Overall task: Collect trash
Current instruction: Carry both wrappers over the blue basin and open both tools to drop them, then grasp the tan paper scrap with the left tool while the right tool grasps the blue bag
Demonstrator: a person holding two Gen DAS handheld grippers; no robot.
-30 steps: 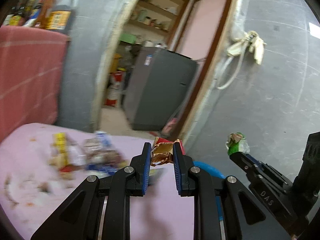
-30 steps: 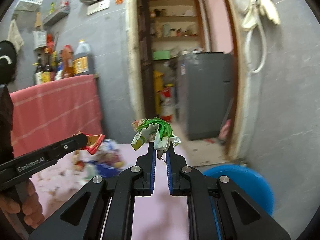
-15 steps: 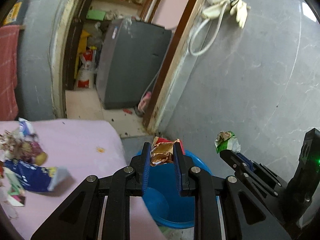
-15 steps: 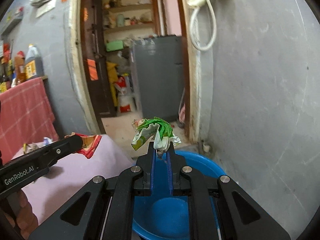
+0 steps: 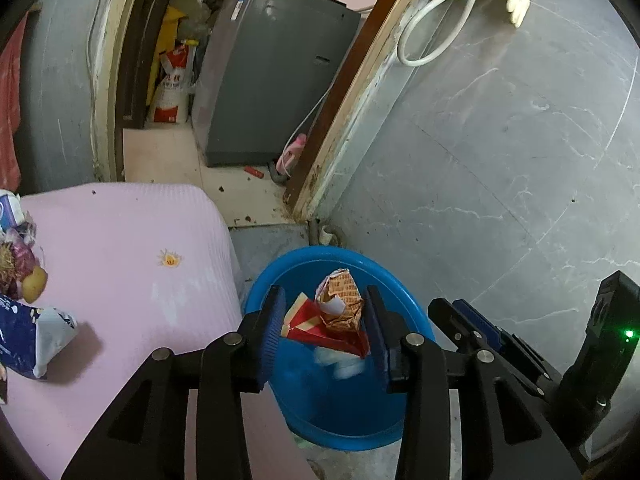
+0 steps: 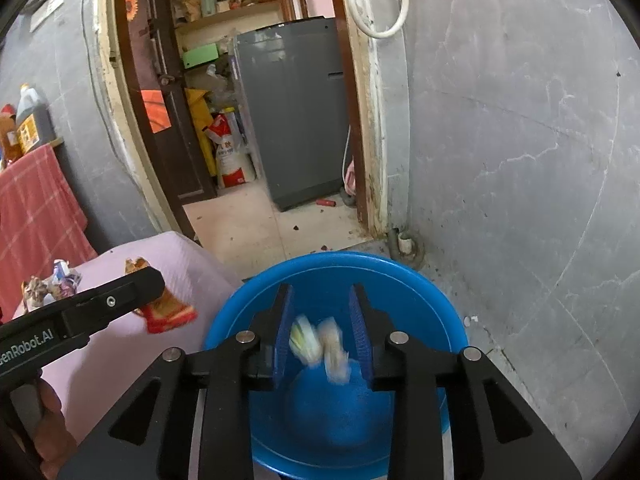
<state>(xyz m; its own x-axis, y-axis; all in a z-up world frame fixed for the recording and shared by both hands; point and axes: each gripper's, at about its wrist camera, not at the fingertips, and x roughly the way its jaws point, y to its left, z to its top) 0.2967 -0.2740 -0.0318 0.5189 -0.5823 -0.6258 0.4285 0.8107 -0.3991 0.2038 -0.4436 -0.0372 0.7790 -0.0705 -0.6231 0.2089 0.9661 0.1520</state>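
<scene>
left gripper (image 5: pixel 324 322): over the blue basin (image 5: pixel 276 280), jaws apart and just been opening. Red-gold wrapper (image 5: pixel 340 312) sits between them, leaning on the right pad, clear of the left one. No clamp visible.
right gripper (image 6: pixel 320 332): also over the basin, jaws apart, just been opening. Green-white wad (image 6: pixel 318 346) is between the pads, blurred, touching neither, apparently mid-drop.
basin: on the floor in the wall corner, just beside the pink table's (image 5: pixel 120 240) right edge. Its inside is blurred in both views.
table, left edge: leftover litter — blue packet (image 5: pixel 28 336), a crumpled pile with a small potato (image 5: pixel 34 284).
hand (image 6: pixel 44 428): on the left gripper's handle, bottom-left corner of the right wrist view.
background: open doorway, grey appliance (image 5: pixel 272 76) behind it, white hose (image 5: pixel 432 28) hanging on the wall.
</scene>
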